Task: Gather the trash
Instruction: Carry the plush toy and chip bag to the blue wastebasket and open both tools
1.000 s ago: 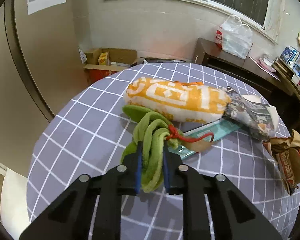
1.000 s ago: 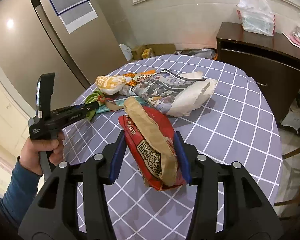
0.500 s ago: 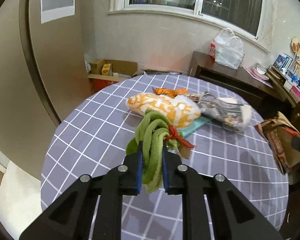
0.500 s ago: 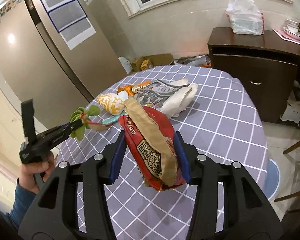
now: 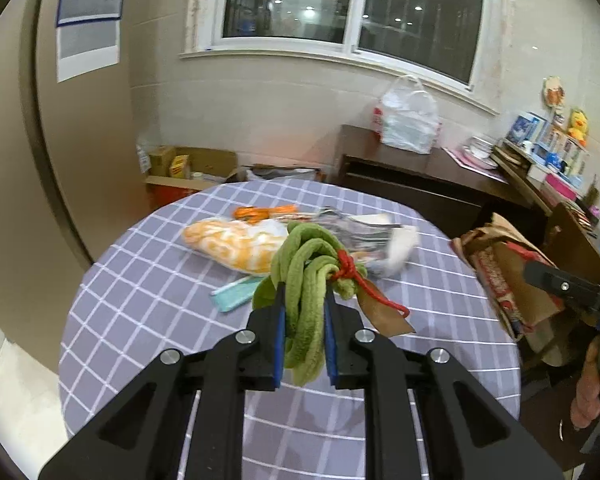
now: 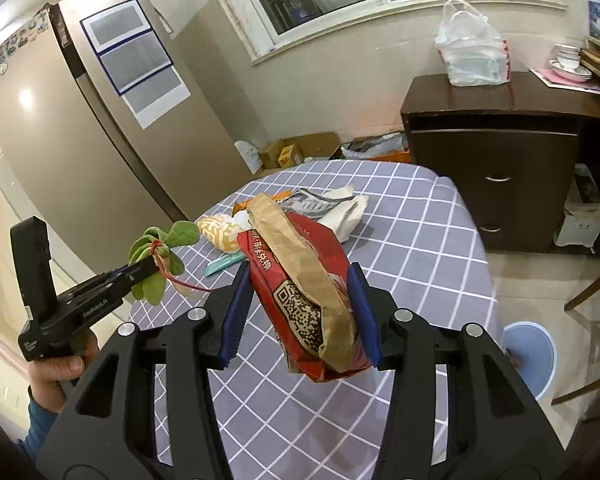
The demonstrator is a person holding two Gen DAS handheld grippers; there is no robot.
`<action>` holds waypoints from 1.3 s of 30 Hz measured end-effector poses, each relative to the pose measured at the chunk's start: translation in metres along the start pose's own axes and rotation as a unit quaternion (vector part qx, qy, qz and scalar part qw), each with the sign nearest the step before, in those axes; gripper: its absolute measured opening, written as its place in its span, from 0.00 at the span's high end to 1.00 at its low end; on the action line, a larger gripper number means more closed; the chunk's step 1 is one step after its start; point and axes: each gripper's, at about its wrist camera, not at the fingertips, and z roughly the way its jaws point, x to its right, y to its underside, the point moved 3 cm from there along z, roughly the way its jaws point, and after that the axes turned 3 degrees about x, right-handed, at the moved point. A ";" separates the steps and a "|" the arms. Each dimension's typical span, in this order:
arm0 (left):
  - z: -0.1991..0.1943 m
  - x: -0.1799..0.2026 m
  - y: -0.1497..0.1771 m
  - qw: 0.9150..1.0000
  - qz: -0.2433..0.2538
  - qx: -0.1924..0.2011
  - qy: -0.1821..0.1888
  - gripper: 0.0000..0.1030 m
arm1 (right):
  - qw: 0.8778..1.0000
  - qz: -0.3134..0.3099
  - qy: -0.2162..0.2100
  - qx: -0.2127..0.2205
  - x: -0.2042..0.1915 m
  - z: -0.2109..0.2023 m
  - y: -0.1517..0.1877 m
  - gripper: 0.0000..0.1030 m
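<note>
I see the round table (image 6: 420, 240) in grey checked cloth with a dark wooden cabinet (image 6: 496, 152) beyond it and open floor to its right. My right gripper (image 6: 300, 312) clamps a crinkled red-and-brown paper bag (image 6: 308, 280) above the cloth; my left gripper (image 5: 305, 336) pinches a soft green bundle (image 5: 308, 280) tied with red string, held over the orange wrapper (image 5: 236, 244) and other flat packets on the table
</note>
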 end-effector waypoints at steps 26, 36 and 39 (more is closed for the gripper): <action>0.030 0.220 -0.023 0.982 0.118 -0.002 0.149 0.85 | 0.984 0.087 0.104 0.114 0.137 -0.127 -0.036 0.54; 0.075 0.314 -0.002 0.964 0.161 -0.057 0.202 0.85 | 0.967 0.152 0.162 0.123 0.214 -0.158 -0.022 0.54; 0.091 0.337 0.008 0.959 0.173 -0.077 0.209 0.85 | 0.963 0.172 0.174 0.113 0.236 -0.156 -0.015 0.54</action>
